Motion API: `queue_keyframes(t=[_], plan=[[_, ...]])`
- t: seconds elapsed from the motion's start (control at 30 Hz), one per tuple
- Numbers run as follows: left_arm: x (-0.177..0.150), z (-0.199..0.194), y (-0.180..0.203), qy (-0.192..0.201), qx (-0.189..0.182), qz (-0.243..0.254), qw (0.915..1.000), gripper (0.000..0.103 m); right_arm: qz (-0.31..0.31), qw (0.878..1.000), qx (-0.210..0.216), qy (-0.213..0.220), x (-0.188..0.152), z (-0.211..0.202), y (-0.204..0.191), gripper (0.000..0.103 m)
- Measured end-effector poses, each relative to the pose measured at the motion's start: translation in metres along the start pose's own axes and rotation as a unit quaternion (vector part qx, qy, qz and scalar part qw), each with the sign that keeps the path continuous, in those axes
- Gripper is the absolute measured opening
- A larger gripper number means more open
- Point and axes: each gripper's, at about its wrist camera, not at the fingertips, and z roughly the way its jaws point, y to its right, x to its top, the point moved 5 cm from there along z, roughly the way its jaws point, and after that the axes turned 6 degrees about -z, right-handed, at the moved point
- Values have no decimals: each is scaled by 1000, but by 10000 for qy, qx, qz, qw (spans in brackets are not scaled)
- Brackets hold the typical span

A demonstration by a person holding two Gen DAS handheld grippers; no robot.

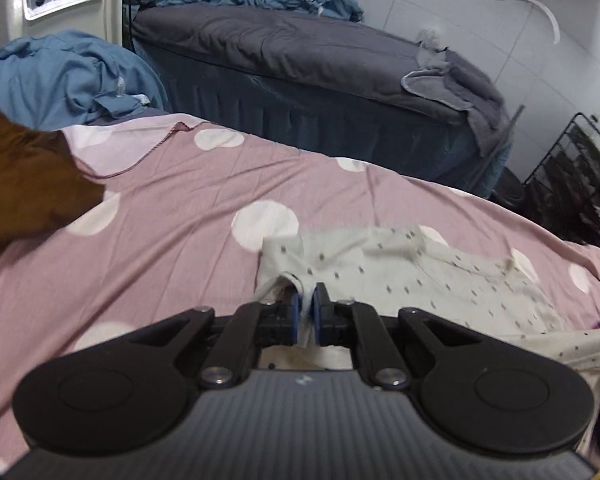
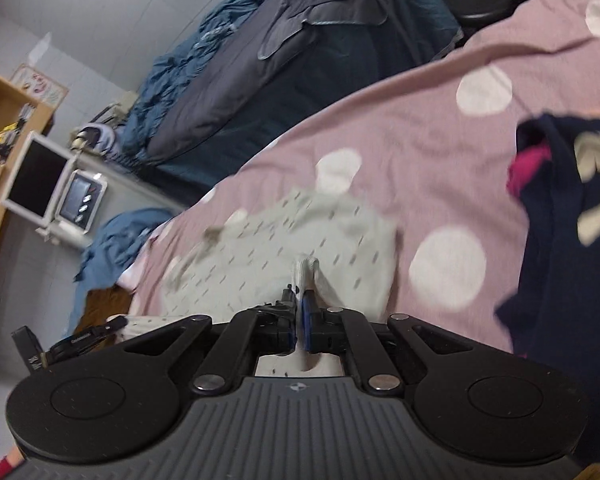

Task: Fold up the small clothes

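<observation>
Both grippers are clenched on the same garment, a small white dotted top (image 1: 440, 276) lying on the pink spotted sheet (image 1: 172, 208).

Left gripper (image 1: 307, 300): jaws closed on a pinch of the top's edge, the fabric visible between the blue pads. From this gripper the rest of the top spreads toward 1 to 3 o'clock, its long axis running roughly left to right across the view.

Right gripper (image 2: 300, 300): jaws closed on a raised fold of the same top (image 2: 284, 240). From here the cloth extends toward 10 to 12 o'clock.

Judgement: the two grips appear to sit on one near edge, with the body of the top lying ahead of both. The coming fold therefore turns on carrying that edge forward over the body, toward 12 o'clock, both hands moving level. Neither hand is clearly nearer; both already have contact.

Surroundings: a brown garment (image 1: 16, 176) lies at 10 o'clock in the left view, well apart. A navy garment (image 2: 572, 240) lies at 2 o'clock in the right view, near the top but not touching it as far as can be seen. The sheet ahead of the top is bare. A dark second bed (image 1: 300, 64) stands beyond, outside the work area.

Risk, judged: motion blur suggests speed; uneven travel could skew the fold.
</observation>
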Motion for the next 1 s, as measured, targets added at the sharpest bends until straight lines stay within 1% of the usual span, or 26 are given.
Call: queue_keyframes(t=[0.13,0.23,0.3,0.37,0.4,0.43,0.5,0.53,0.57,0.6,0.63,0.67,0.7,0.73,0.77,0.8,0.83,0.87,0.9,0.97,1.0], plan=[[26,46,7,-123,186,58,9997,6,100,9994,-301,98,24,31,17,7],[37,66,5,-136,259,0,9996,6,203,9986,-470,141,37,45,31,7],[41,75,2,-182,284,-53,9994,7,149,9981,-595,111,42,50,36,7],[42,89,-5,-407,358,-196,9983,8,156,9977,-659,-13,44,60,41,8],[40,96,-11,-567,383,-385,9969,10,233,9969,-750,-53,44,64,45,15],[41,100,-14,-588,392,-537,9961,11,351,9957,-861,-9,45,65,50,21],[45,99,-22,-383,498,-743,9952,23,589,9920,-1082,266,50,59,58,44],[49,96,-24,-265,658,-762,9946,28,638,9903,-1154,447,52,53,60,44],[52,90,-26,-149,870,-719,9935,47,585,9899,-1151,591,52,47,58,43],[53,84,-25,0,960,-617,9935,56,420,9907,-1115,657,51,41,51,40],[53,77,-21,110,897,-446,9949,55,111,9925,-1045,624,49,39,42,40],[50,69,-14,135,734,-172,9971,55,-305,9935,-963,533,45,38,30,39],[45,61,-6,157,612,148,9979,55,-913,9914,-859,384,37,41,13,38],[37,53,2,201,558,477,9971,55,-1549,9849,-747,208,28,45,-4,38],[27,46,12,233,502,855,9948,54,-2105,9756,-624,28,16,49,-19,38],[15,43,20,170,426,1187,9919,54,-2530,9662,-474,-169,3,55,-32,37],[0,44,31,2,348,1597,9866,53,-2790,9589,-372,-354,-9,61,-39,36],[-16,47,40,-151,348,1961,9798,49,-2985,9523,-391,-502,-21,68,-43,33],[-29,52,46,-273,411,2219,9738,45,-3190,9441,-564,-615,-31,77,-44,33],[-51,67,54,-452,560,2474,9662,43,-3502,9301,-836,-726,-46,94,-42,33],[-56,76,55,-495,648,2503,9647,43,-3595,9255,-931,-748,-50,102,-39,33]])
